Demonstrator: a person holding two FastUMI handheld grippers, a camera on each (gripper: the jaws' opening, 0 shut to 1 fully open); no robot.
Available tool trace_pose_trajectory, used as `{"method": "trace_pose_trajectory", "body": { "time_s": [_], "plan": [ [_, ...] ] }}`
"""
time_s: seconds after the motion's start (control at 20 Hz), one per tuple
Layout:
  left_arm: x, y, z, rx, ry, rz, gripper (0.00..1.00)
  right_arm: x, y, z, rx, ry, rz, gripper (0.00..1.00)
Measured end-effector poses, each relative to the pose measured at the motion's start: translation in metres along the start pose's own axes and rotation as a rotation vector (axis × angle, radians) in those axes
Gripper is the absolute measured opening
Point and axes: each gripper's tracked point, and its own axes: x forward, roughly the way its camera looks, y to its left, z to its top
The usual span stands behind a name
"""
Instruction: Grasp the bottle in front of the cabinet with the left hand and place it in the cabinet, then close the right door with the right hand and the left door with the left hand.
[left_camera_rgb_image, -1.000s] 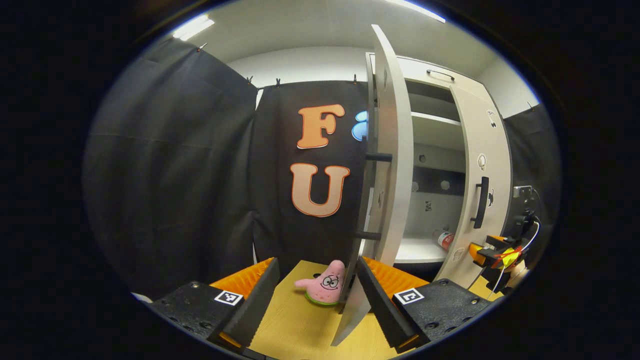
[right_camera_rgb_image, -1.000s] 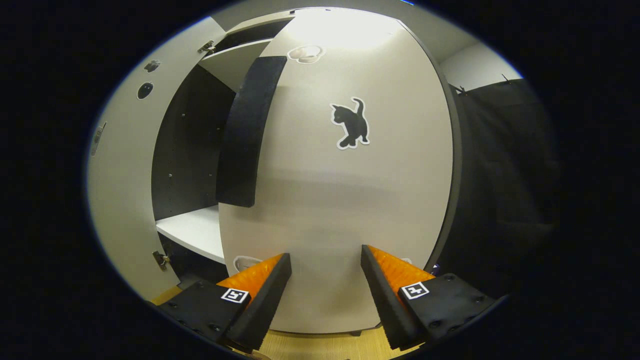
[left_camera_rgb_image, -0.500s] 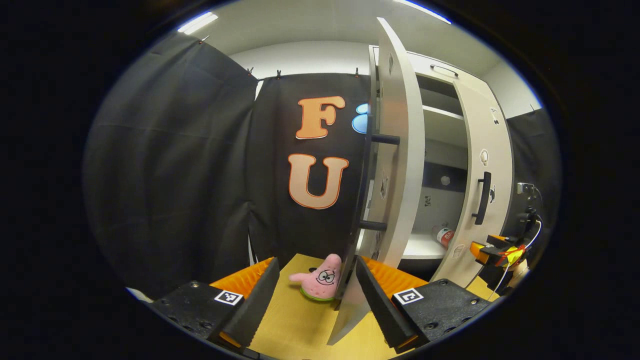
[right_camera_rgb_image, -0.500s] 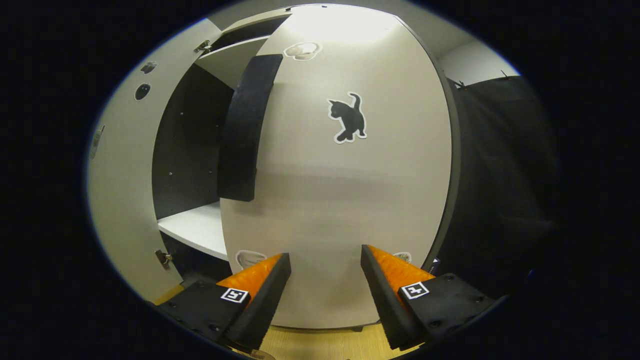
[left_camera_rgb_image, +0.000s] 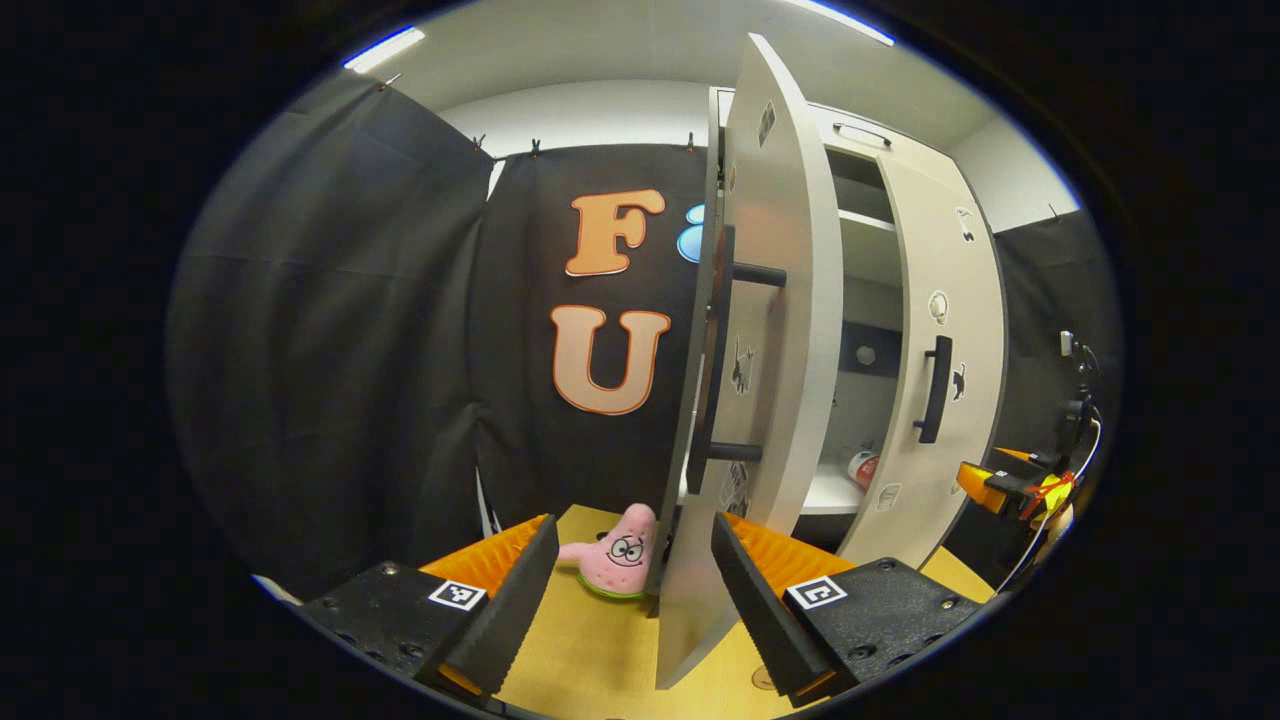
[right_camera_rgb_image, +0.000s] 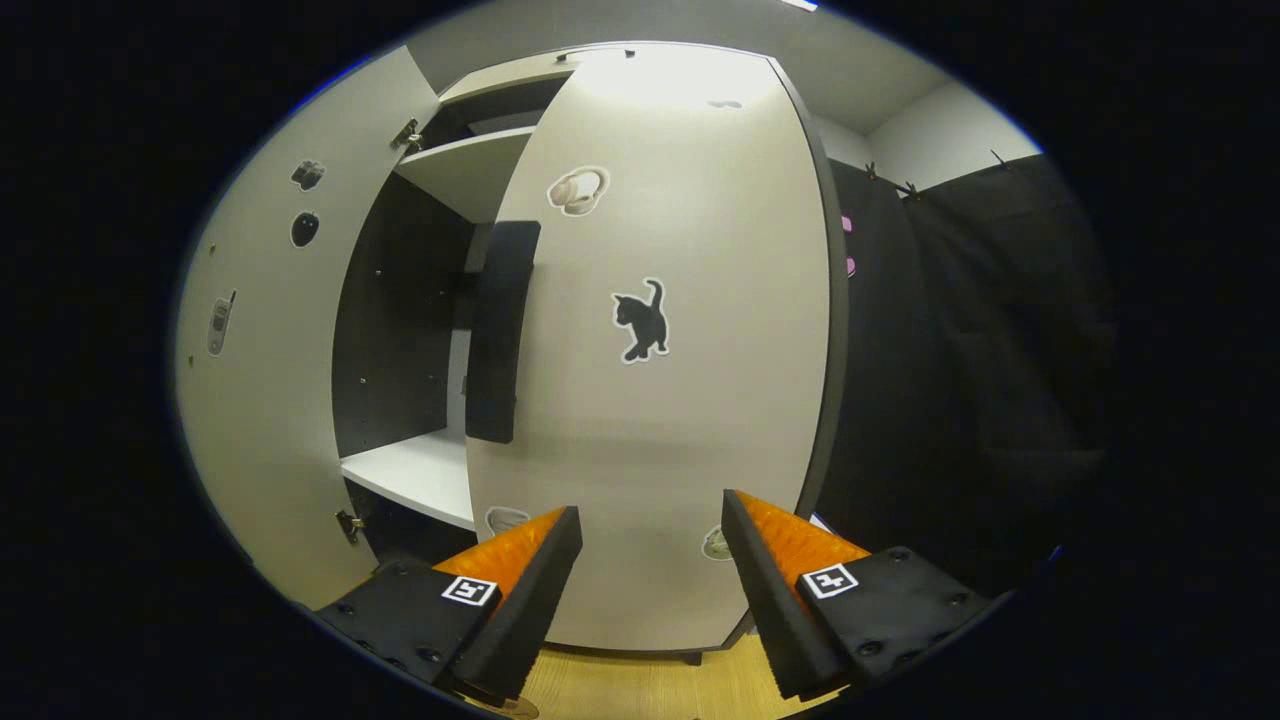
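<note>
The bottle (left_camera_rgb_image: 862, 468) lies on the white shelf (left_camera_rgb_image: 825, 492) inside the pale cabinet (left_camera_rgb_image: 860, 135). In the left gripper view the left door (left_camera_rgb_image: 790, 350) stands edge-on and wide open, its black handle (left_camera_rgb_image: 712, 370) on its left side. My left gripper (left_camera_rgb_image: 635, 590) is open, and the door's lower edge hangs between its fingers, close to the right one. The right door (right_camera_rgb_image: 680, 400), with a cat sticker (right_camera_rgb_image: 640, 320) and a black handle (right_camera_rgb_image: 497, 330), is nearly closed. My right gripper (right_camera_rgb_image: 645, 570) is open in front of it, holding nothing.
A pink star plush (left_camera_rgb_image: 620, 558) sits on the wooden surface (left_camera_rgb_image: 590, 650) just left of the left door's foot. In the left gripper view the right gripper (left_camera_rgb_image: 1010, 485) shows past the right door (left_camera_rgb_image: 945, 350). Black cloth walls surround the cabinet.
The right door has swung further toward closed and now stands farther from my right gripper. The left door has turned a little, and my left gripper has shifted slightly along it.
</note>
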Motion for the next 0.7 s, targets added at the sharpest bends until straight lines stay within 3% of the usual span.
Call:
{"method": "trace_pose_trajectory", "body": {
  "time_s": [0.35, 0.7],
  "plan": [
    [0.001, -0.033, -0.002, 0.032, 0.014, -0.062, 0.92, -0.043, -0.034, 0.02, 0.02, -0.022, -0.034, 0.95],
    [0.013, -0.083, -0.01, -0.015, 0.034, -0.156, 0.92, -0.086, -0.08, 0.027, 0.004, -0.026, -0.098, 0.95]
  ]
}}
